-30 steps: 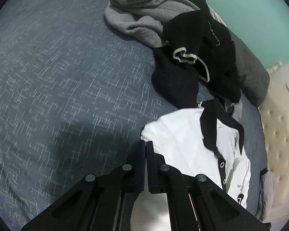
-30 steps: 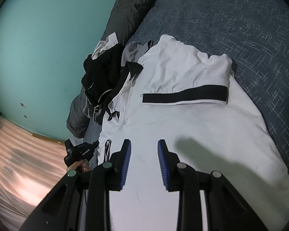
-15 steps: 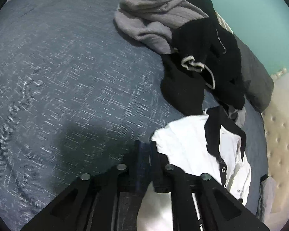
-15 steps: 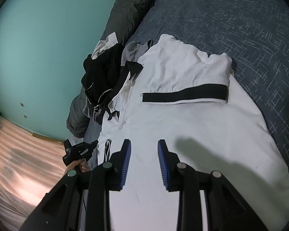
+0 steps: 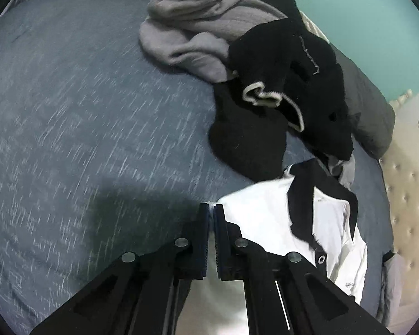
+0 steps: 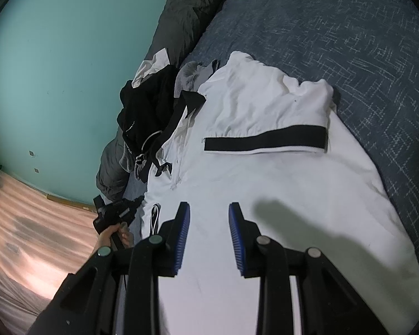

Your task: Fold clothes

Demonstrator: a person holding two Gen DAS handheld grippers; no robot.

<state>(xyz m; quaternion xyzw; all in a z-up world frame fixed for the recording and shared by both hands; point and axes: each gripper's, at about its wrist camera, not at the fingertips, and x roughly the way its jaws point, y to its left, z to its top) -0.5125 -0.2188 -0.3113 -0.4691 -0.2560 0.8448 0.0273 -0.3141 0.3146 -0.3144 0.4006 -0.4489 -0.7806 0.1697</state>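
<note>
Two grippers work on one white polo shirt, which lies spread flat on the blue-grey bed, collar toward the pile at the wall side, so that it can be folded in place. One sleeve with its black cuff band is already laid across the chest, which reads as the first fold done. The left gripper sits at the shirt's shoulder edge; its jaws have just been closing and now stand pressed together, and a sliver of white cloth seems caught between them, probably to carry that side inward. The right gripper hovers above the shirt's lower body with jaws spread and nothing between them, likely waiting. A grey garment and a black one lie heaped aside, well clear of the folding area.
</note>
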